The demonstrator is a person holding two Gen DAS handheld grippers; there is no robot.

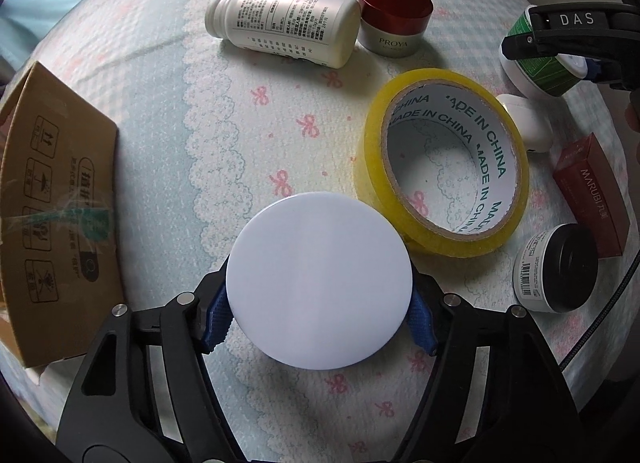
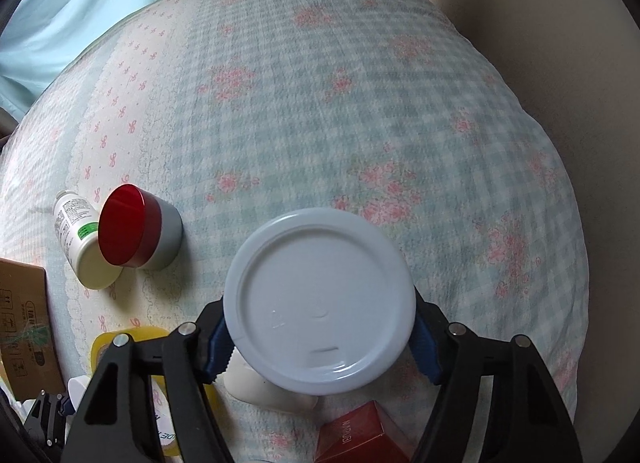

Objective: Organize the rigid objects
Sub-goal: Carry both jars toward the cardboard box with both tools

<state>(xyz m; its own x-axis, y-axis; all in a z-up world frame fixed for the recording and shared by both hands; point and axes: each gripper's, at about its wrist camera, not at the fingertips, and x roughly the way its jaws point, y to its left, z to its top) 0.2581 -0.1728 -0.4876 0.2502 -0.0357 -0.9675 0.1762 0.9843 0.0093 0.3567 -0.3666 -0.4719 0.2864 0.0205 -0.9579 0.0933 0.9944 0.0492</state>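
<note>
My left gripper (image 1: 320, 317) is shut on a round white jar (image 1: 319, 281), seen end-on, just above the patterned cloth. My right gripper (image 2: 320, 343) is shut on a white tub with a green label (image 2: 319, 297); its ridged white end faces the camera. That tub (image 1: 540, 63) and the right gripper (image 1: 568, 29) also show at the far right of the left wrist view. A yellow tape roll (image 1: 440, 163), a lying white bottle (image 1: 280, 29) and a red-lidded Proya jar (image 1: 394, 19) rest on the cloth.
A cardboard box (image 1: 56, 203) stands at the left edge. At the right lie a white earbud case (image 1: 528, 123), a red Marubi box (image 1: 592, 191) and a small black-lidded jar (image 1: 556, 267). Checked cloth (image 2: 360, 103) stretches ahead of the right gripper.
</note>
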